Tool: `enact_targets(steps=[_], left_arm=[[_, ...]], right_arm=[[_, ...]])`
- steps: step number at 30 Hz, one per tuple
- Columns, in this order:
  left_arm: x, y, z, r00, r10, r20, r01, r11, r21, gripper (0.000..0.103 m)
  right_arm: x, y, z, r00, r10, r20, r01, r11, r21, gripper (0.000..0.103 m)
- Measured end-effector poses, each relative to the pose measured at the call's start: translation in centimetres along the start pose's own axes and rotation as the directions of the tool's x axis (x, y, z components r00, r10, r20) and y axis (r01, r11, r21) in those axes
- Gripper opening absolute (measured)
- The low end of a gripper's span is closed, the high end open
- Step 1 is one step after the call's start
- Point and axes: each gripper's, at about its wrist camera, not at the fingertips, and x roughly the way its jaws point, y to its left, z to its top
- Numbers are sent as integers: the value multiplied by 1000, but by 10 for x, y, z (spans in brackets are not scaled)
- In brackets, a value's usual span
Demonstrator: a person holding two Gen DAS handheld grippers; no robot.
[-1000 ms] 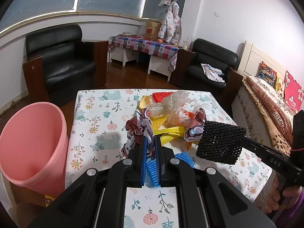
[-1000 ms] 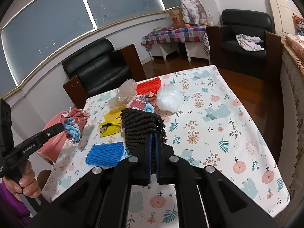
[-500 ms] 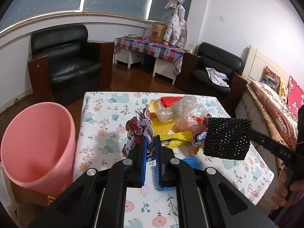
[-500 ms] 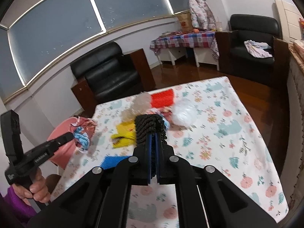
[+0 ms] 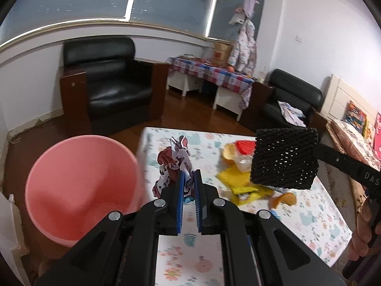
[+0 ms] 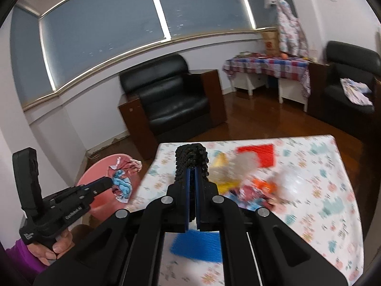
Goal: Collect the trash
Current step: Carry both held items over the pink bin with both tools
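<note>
- The left gripper [image 5: 188, 175] has its blue-padded jaws drawn close on a crumpled printed wrapper [image 5: 175, 164], dark red, white and blue, which sticks up and out past the fingertips.
- In the right wrist view the same wrapper [image 6: 123, 178] hangs at the tip of the left gripper [image 6: 108, 182], in front of the pink bin [image 6: 104, 186]; whether it is directly over the opening cannot be told.
- From the left wrist camera the pink bin [image 5: 78, 186] stands on the floor just left of the table [image 5: 309, 219], its mouth open, to the left of the held wrapper.
- The right gripper [image 6: 192, 174] is closed on a black foam net [image 6: 191, 160], which wraps over and around both fingertips and stands above them.
- In the left wrist view the black foam net [image 5: 284, 158] is held up in the air at the right, above the table's trash pile, with the right gripper's arm running off to the right edge.
- Lying on the floral tablecloth: a red foam net [image 6: 258, 155] on the far side, yellow wrappers [image 5: 235, 178] near the middle, orange peel [image 5: 283, 200], a clear plastic bag [image 6: 285, 181], and a blue foam net [image 6: 197, 245] at the near edge, right under the right gripper.
- A black armchair [image 6: 171, 100] stands beyond the table by the window.
</note>
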Motion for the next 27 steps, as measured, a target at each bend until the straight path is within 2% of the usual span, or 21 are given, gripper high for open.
enact_targets(steps=[8, 14, 21, 27], left_arm=[[-6, 42, 5, 993, 115, 25, -114, 993, -34, 8], [0, 80, 1, 982, 190, -7, -190, 979, -73, 8], [12, 121, -10, 966, 251, -65, -257, 960, -114, 8], [22, 145, -20, 955, 277, -105, -289, 948, -132, 8]], right_arm=[[48, 59, 17, 993, 104, -46, -108, 991, -78, 4], [91, 104, 15, 980, 159, -118, -174, 977, -126, 4], [136, 149, 3, 964, 165, -208, -205, 960, -192, 4], [164, 169, -7, 956, 155, -250, -209, 956, -208, 4]])
